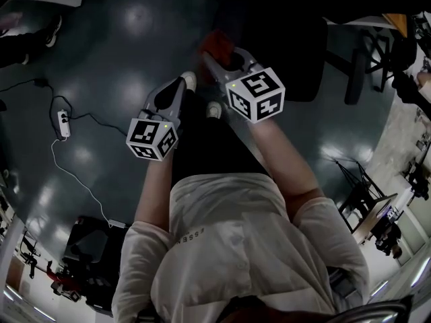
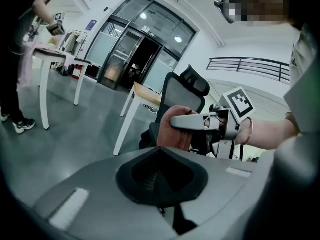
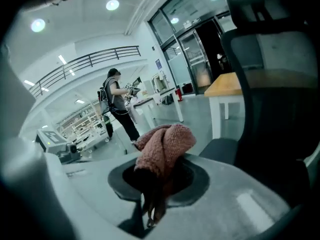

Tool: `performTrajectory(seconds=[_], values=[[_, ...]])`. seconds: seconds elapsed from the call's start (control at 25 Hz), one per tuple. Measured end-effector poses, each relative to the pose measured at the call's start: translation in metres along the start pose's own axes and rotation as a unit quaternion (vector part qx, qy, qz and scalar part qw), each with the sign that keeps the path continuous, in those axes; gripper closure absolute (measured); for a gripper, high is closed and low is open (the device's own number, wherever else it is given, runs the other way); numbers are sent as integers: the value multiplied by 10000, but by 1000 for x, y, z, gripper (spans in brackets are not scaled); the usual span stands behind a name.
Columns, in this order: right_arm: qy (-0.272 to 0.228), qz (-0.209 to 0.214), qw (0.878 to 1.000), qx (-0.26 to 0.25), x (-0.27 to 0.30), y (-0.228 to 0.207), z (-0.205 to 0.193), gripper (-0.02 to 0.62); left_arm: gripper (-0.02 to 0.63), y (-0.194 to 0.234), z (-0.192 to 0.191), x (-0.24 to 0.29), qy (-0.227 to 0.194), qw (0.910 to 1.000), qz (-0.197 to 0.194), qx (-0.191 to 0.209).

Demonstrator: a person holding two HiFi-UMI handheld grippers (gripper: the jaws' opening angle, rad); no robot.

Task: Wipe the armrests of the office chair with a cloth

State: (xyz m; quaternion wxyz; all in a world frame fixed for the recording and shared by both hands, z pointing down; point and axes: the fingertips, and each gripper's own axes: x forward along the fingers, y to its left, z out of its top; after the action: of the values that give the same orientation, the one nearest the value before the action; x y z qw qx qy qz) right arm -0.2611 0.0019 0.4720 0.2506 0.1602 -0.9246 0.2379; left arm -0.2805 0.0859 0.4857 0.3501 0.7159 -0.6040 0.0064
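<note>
A reddish-pink knitted cloth (image 3: 165,146) hangs bunched between the jaws of my right gripper (image 3: 156,186), which is shut on it. In the head view this cloth (image 1: 215,44) shows just ahead of the right gripper (image 1: 221,58), close to the black office chair (image 1: 286,52). The chair's back (image 3: 270,84) rises at the right of the right gripper view, with its seat (image 3: 225,149) below. My left gripper (image 1: 180,86) is held lower and to the left, shut with nothing in it. From it I see the chair's mesh back and headrest (image 2: 184,91) behind the cloth (image 2: 172,129).
A power strip (image 1: 63,124) with trailing cables lies on the glossy dark floor at left. A wooden-topped table (image 2: 145,95) stands next to the chair, a white table (image 2: 55,59) further left. People stand at benches (image 3: 116,101). Equipment stands (image 1: 360,197) are at right.
</note>
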Motion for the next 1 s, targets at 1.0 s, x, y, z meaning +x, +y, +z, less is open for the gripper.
performTrajectory(seconds=[1.0], values=[[1281, -1432, 9814, -10, 70, -203, 34, 541, 589, 58, 59, 103, 731, 9933, -858, 250]])
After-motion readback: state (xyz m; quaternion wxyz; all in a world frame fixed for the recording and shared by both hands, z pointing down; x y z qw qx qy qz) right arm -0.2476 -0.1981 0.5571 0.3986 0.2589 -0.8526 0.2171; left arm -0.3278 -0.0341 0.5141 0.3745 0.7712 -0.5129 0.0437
